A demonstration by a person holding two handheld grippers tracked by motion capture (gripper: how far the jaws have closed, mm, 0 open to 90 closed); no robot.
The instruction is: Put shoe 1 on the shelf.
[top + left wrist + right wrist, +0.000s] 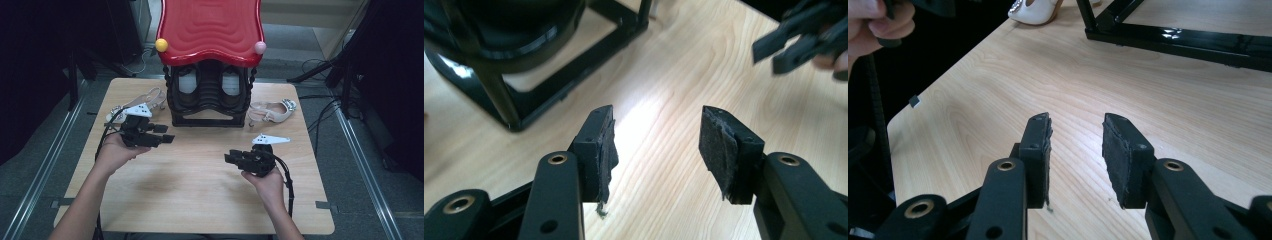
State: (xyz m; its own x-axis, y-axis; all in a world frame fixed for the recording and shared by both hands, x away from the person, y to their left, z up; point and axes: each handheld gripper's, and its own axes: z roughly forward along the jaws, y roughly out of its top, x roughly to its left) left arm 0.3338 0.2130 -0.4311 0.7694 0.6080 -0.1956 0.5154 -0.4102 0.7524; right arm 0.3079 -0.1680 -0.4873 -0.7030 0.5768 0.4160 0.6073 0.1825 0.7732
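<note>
Two grippers hover over the wooden table (200,170), both empty. The high view shows the left gripper (167,134) near the black shoe rack (210,97) with its red top (210,27), and a pale shoe (272,112) on either side of the rack. The left gripper view shows its jaws apart over bare wood, and the right gripper (1075,131) view likewise, narrower.

Legible markings: none. No text, label, brand, number or sign can be read on any surface in the three views.
</note>
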